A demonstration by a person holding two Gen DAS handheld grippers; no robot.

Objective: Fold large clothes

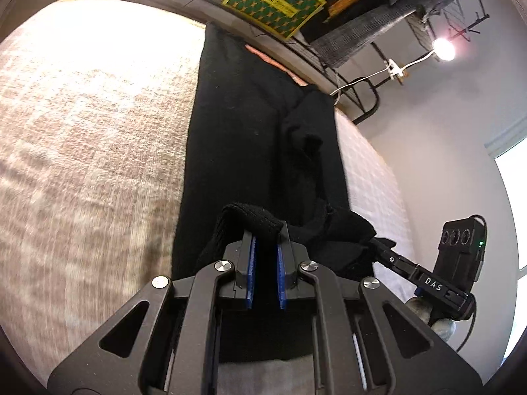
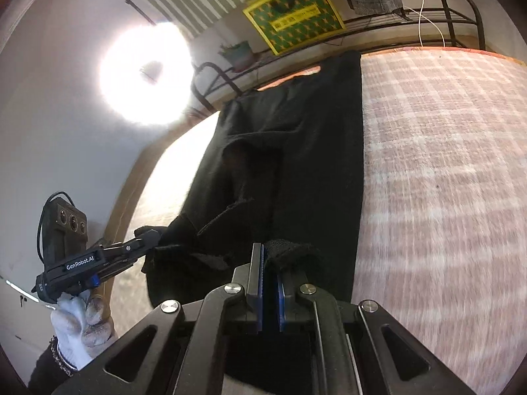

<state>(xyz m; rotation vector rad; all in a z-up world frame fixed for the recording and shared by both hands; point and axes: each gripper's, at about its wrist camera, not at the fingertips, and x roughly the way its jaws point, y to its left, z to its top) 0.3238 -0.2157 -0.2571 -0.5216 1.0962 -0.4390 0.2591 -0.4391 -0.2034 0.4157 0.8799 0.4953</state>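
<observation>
While both hand-held grippers (image 1: 266,240) (image 2: 270,256) pinch the black garment's (image 1: 237,125) near edge, checked blanket (image 2: 444,164) lies bare alongside

Checked bedspread (image 2: 444,164), grey wall (image 1: 428,131), bright lamp (image 2: 145,72)

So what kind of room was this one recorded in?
Most likely a bedroom: the black garment lies on a checked blanket over a bed with a metal frame, and a yellow-green box sits beyond.

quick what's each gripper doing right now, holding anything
Left gripper: shut on a ribbed edge of the black knit garment.
Right gripper: shut on another edge of that garment.
</observation>
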